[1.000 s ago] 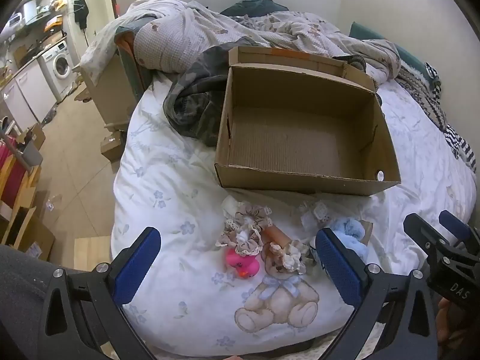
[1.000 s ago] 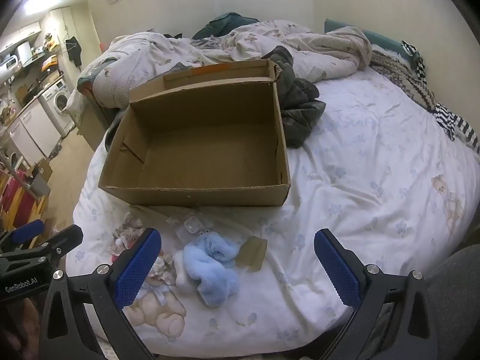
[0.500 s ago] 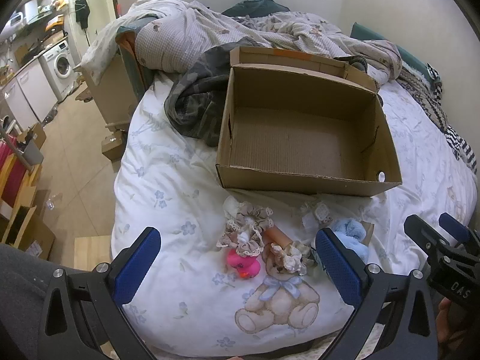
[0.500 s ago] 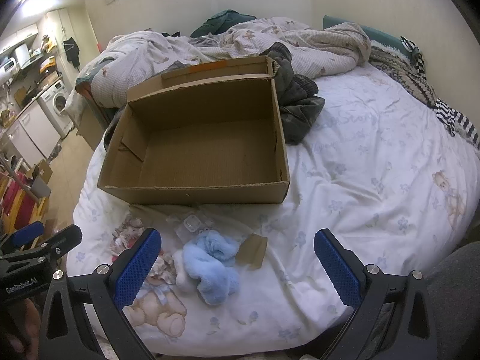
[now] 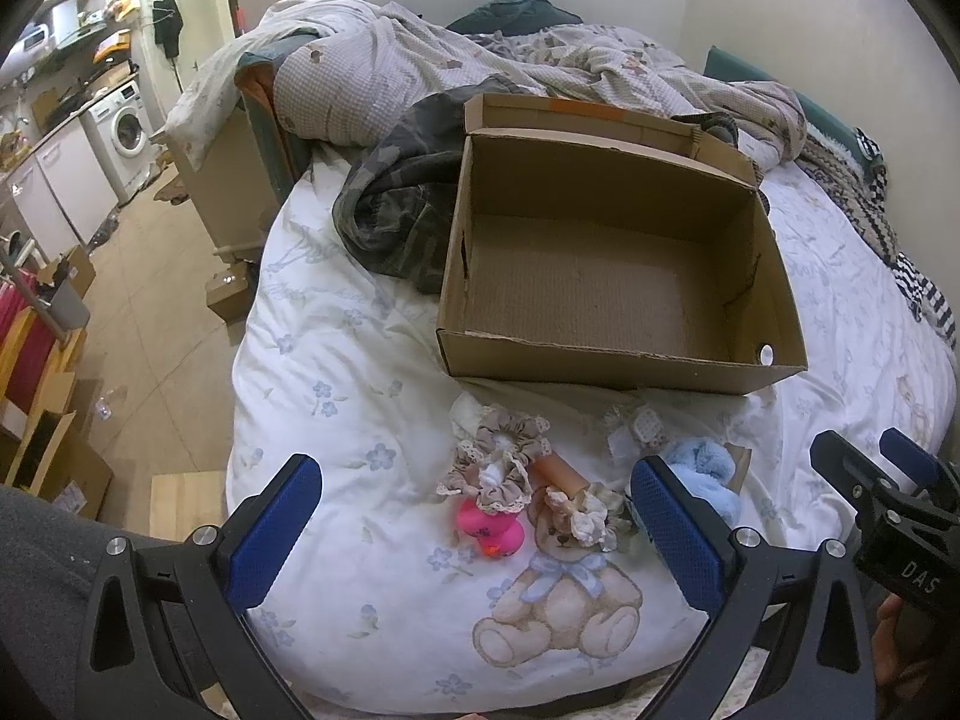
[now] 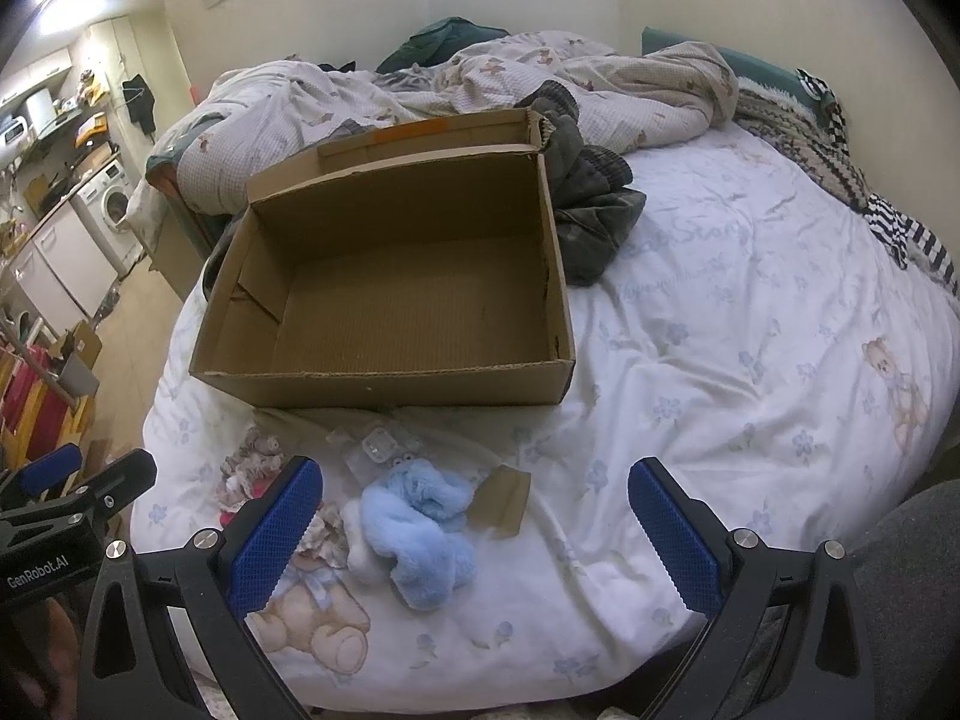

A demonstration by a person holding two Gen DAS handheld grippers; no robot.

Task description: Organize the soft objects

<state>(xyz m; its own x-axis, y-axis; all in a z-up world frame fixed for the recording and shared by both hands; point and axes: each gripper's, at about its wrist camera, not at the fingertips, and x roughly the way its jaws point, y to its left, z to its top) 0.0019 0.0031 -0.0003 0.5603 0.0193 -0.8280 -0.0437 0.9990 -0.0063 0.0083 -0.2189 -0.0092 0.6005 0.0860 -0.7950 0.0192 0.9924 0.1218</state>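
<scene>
An empty open cardboard box (image 5: 600,282) (image 6: 396,300) sits on the bed. In front of it lie small soft items: beige lace scrunchies (image 5: 501,468), a pink rubber duck (image 5: 489,531), a cream scrunchie (image 5: 585,519), a small lace bow (image 5: 636,429) and a fluffy blue plush (image 6: 420,528) (image 5: 702,471). My left gripper (image 5: 474,531) is open and empty, hovering above the scrunchies and duck. My right gripper (image 6: 471,531) is open and empty, hovering above the blue plush. Each gripper shows at the edge of the other's view.
A dark crumpled garment (image 5: 396,210) (image 6: 591,222) lies beside the box. Rumpled quilts (image 5: 540,72) fill the bed's far side. A brown card piece (image 6: 501,501) lies by the plush. The bed's left edge drops to a floor with boxes and a washing machine (image 5: 129,132).
Both grippers have drifted slightly forward toward the box; the items and box have not moved. Both stay open.
</scene>
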